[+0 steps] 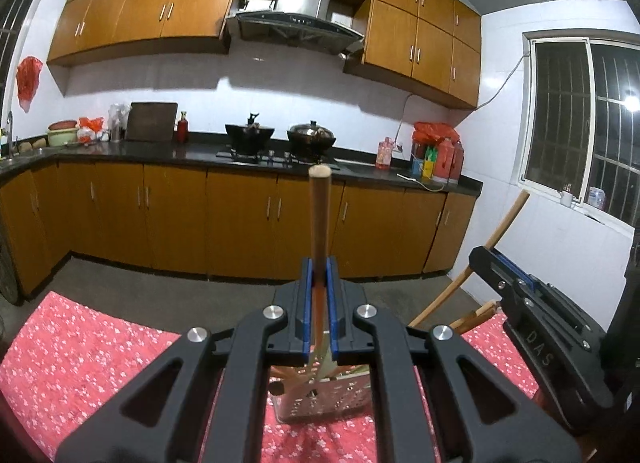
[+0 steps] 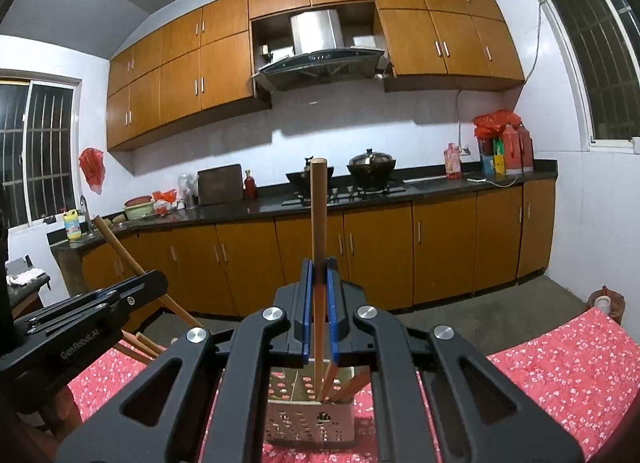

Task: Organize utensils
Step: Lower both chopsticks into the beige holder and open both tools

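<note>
My left gripper [image 1: 319, 263] is shut on a wooden-handled spatula [image 1: 319, 215]. The handle points up and the metal blade hangs just above a perforated metal utensil holder [image 1: 324, 403] on the red flowered tablecloth [image 1: 80, 343]. My right gripper [image 2: 319, 263] is shut on a second wooden-handled utensil [image 2: 319, 215], whose lower end reaches into the holder [image 2: 308, 423] among several wooden handles [image 2: 346, 385]. Each gripper appears in the other's view: the right gripper [image 1: 486, 259] at right, the left gripper [image 2: 158, 279] at left.
The table [image 2: 560, 363] stands in a kitchen. Across the grey floor runs a dark counter [image 1: 160, 151] with a stove and two pots [image 1: 312, 135]. Wooden chair rails [image 1: 472, 315] rise at the table's far edge. A barred window [image 1: 580, 123] is on the right wall.
</note>
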A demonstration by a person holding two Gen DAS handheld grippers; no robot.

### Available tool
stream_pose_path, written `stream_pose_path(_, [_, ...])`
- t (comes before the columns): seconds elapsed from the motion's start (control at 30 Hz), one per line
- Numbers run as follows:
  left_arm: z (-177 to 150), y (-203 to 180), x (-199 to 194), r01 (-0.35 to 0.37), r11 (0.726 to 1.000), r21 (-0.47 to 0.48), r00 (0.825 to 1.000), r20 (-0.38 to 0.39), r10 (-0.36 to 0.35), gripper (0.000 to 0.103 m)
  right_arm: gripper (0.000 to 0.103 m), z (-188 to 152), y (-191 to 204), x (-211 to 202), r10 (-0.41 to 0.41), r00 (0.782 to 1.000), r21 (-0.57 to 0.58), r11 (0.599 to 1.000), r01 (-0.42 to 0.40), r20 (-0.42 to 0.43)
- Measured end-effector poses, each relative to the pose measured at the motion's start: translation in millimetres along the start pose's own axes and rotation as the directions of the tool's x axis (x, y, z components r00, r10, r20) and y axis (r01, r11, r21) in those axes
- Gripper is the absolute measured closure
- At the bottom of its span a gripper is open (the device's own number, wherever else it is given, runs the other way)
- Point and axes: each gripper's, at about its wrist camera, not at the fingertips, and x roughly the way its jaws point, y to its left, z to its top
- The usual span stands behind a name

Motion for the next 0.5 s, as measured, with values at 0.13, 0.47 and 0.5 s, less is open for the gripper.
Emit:
stream_pose_path(0.13, [-2,5,0,0.001,1.0,-0.018,1.0,-0.013,-0.001,0.089,0.087,1,-1,-2,0.015,1.0,0.008,1.0,-0.015,-0.014])
stream_pose_path(0.47, [5,13,-32,-0.005,0.999,-0.044,0.999,0.036,0.006,0.074,0.066,14,-5,-35,0.026,0.999,0.032,0.999,-0.027,0.034])
stream_pose_path(0.5, [6,14,-38,-0.006,0.999,-0.046,0.999,0.044,0.008,0.071,0.061,15,-5,-41,0.026,0.999,0.03,0.999,-0.027,0.041])
